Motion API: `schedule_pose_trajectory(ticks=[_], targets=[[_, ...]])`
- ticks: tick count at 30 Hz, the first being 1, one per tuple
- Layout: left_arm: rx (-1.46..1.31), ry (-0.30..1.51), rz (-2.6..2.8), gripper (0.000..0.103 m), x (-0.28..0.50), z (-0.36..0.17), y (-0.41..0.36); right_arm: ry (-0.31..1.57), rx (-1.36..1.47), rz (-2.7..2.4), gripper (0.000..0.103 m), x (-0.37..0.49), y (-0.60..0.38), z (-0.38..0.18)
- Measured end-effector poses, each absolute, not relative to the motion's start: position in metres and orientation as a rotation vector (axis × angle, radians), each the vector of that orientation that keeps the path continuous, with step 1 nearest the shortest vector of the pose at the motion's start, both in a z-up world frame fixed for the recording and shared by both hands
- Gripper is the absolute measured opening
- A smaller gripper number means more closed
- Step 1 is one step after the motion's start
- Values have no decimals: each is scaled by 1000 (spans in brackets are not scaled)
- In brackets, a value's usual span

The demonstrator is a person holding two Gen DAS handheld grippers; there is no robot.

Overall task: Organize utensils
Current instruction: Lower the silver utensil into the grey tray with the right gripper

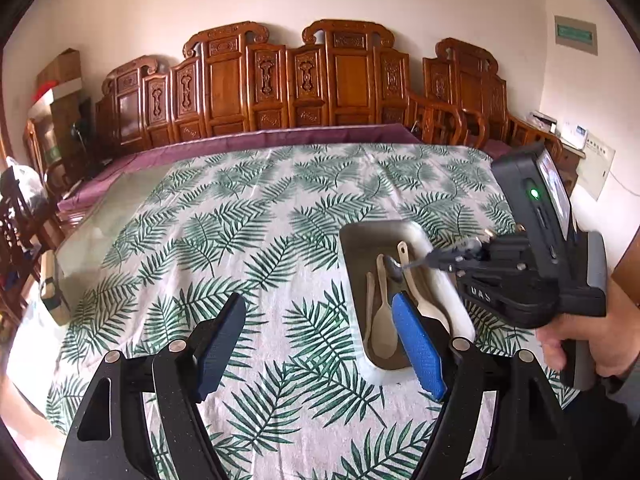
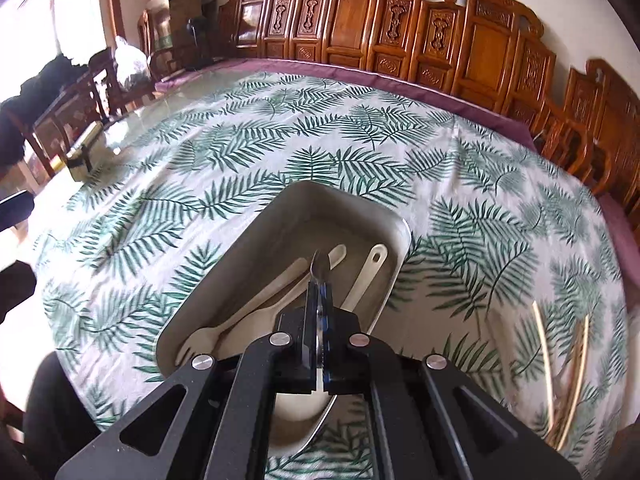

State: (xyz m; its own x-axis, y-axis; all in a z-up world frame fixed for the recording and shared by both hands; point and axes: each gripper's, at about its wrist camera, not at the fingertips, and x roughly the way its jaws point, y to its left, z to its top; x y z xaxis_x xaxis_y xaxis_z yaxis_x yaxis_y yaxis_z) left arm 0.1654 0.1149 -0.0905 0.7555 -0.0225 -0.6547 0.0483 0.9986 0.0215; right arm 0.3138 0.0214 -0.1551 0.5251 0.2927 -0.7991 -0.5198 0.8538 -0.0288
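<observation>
Right hand-held gripper [image 2: 319, 312]: jaws pressed together, pinching a thin metal utensil [image 2: 319, 270] edge-on. You can't tell knife from spoon handle in either view; only its tip pokes out past the fingers. It hangs directly over the tray [image 2: 402, 236], so the drop point is straight below, no sideways travel needed, as far as I can judge.

Axis check: your utensil points forward along the fingers, roughly parallel to the tray's long side and to the cream fork [image 2: 248, 308] and cream spoon [image 2: 366, 272] already lying inside. Keep that line and it should slot in beside them.

Left hand-held gripper [image 1: 320, 348]: spread wide, holding nothing, near the tray's close end on its left side. Right is the nearer one for this placement.

Outward on the worktop [image 2: 240, 152]: a pair of chopsticks [image 2: 560, 364] lies to your right, outside the tray, well apart from it. Likely still to be collected.
</observation>
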Motion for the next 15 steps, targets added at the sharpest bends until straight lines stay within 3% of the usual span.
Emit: schedule_pose_trajectory(ticks=[9, 15], targets=[[21, 723, -37, 73, 166, -93, 121, 903, -332, 440, 3, 335, 31, -164], [24, 731, -39, 73, 167, -95, 121, 960, -228, 507, 24, 329, 30, -165]])
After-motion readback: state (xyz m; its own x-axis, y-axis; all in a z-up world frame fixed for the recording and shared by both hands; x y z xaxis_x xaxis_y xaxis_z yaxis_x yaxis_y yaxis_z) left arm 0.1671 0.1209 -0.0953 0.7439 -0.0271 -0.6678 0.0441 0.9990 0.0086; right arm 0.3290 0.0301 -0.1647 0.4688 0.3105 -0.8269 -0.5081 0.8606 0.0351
